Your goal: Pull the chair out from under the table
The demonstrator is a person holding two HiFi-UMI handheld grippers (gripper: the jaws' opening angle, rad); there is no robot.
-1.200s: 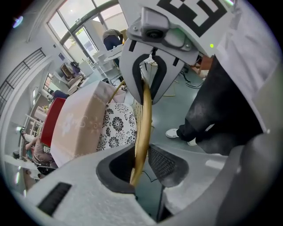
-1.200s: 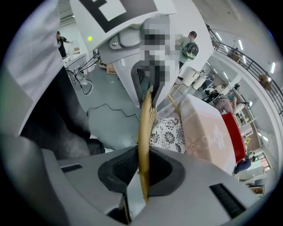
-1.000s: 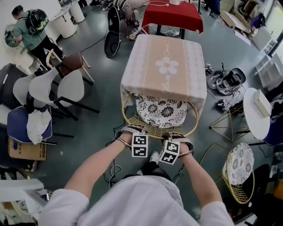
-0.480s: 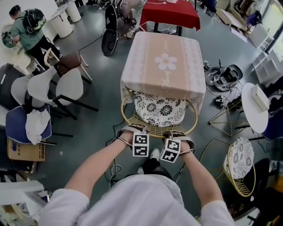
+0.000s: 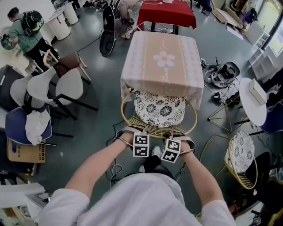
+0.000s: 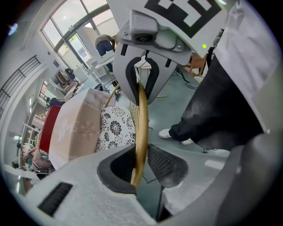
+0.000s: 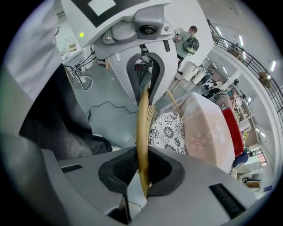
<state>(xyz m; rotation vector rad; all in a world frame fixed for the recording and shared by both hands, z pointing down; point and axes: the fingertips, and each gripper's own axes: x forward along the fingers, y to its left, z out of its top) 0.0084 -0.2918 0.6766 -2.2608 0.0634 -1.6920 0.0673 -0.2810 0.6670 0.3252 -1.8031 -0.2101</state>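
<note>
Gripping the curved back rim of the gold wire chair [image 5: 152, 129] with both tools, the person is standing just behind it at the lower middle of the head view. The left gripper [image 5: 132, 131] is holding the rim left of centre. The right gripper [image 5: 176, 134] is holding it right of centre, and their marker cubes are sitting side by side just below the rim.

In the left gripper view the golden rim [image 6: 141, 119] is running up the middle of the frame, and the fingers [image 6: 166, 164] of that gripper are pinching it near the bottom, the rod lying against the left pad. In the right gripper view the same rim [image 7: 142, 128] is passing between the dark fingers [image 7: 119, 167], which are pressing on it from both sides.

The chair is sitting at the near edge of the square worktop draped in a beige-pink cloth with a white flower [image 5: 161, 62], in the upper middle of the head view. Its black-and-white floral seat cushion [image 5: 160, 110] is mostly showing, with only the far end tucked beneath the hanging cloth.

White plastic chairs [image 5: 66, 88] are standing at the left of the frame, and a red-covered table [image 5: 167, 13] is standing at the top. A second gold wire chair [image 5: 241, 165] is standing at the lower right.
</note>
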